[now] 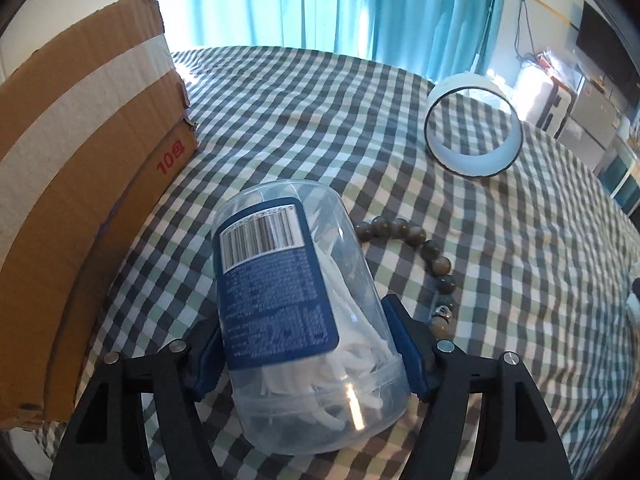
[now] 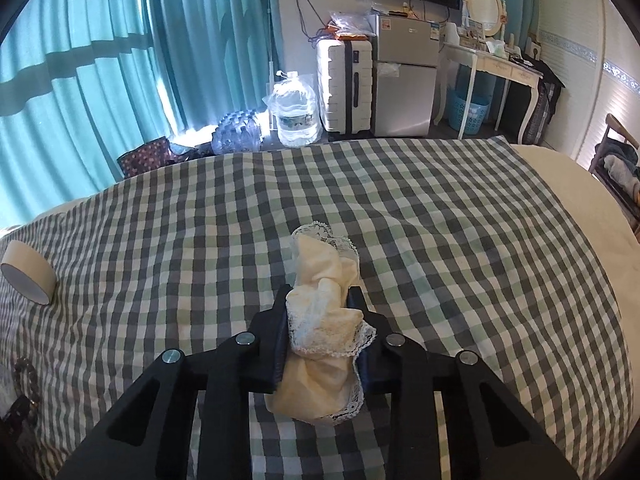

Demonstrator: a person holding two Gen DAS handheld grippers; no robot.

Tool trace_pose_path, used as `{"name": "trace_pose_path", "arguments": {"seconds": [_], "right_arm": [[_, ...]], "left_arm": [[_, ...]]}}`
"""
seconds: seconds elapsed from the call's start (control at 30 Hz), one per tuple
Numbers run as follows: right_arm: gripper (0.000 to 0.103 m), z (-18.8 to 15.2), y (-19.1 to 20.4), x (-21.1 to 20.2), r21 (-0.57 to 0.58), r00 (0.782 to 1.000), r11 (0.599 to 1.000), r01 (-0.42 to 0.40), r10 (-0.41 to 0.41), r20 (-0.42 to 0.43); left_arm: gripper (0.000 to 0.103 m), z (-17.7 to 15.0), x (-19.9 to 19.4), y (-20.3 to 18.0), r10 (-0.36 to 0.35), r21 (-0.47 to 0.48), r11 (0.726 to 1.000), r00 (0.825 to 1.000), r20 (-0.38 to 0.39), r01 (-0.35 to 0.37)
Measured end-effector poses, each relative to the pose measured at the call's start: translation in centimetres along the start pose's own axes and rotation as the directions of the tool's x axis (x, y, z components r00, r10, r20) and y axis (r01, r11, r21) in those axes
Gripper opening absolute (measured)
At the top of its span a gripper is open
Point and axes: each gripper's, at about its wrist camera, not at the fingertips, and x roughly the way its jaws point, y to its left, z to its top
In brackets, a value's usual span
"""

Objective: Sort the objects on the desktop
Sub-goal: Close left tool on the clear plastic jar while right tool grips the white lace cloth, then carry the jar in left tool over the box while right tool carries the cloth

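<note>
Clear plastic jar [image 1: 296, 292] (lying down) sits clamped in left claw [image 1: 308, 352].

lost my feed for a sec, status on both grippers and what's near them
Left gripper shut on clear floss-pick jar. Right gripper shut on lace cloth. Bead bracelet beside jar; cardboard box left. Nothing blocking.

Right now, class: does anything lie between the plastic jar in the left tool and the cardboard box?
Nothing visible does. The plastic jar sits between the left tool's pads; only bare checked cloth separates it from the cardboard box.
</note>
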Motion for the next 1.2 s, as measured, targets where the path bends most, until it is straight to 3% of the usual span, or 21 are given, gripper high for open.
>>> {"name": "trace_pose_path", "arguments": {"seconds": [0.27,0.53,0.8,1.0,1.2], "right_arm": [[0.024,0.1,0.0,-1.7,-0.008,0.999,1.0,-0.015,0.015,0.035],[0.022,-1.5,-0.2,-5.6,-0.075,0.999,0.997,-0.026,0.029,0.041],[0.022,-3.5,0.5,-10.9,-0.074,0.995,0.993,-0.092,0.095,0.036],[0.022,-4.1,2.5,-15.0,-0.095,0.989,0.986,-0.135,0.14,0.05],[0.022,-3.9,5.7,-20.0,-0.102,0.966,0.964,-0.244,0.251,0.056]], "left_arm": [[0.065,0.7,-2.7,-0.1,-0.012,0.0,1.0,0.999,0.04,0.012],[0.065,0.9,-6.0,0.8,-0.078,-0.004,0.997,0.994,0.072,0.078],[0.065,1.7,-10.0,0.6,-0.133,0.032,0.991,0.982,0.132,0.13],[0.065,1.8,-12.6,2.2,-0.131,0.015,0.991,0.975,0.178,0.13],[0.065,2.3,-15.6,4.4,-0.142,-0.006,0.989,0.965,0.222,0.147]]}}
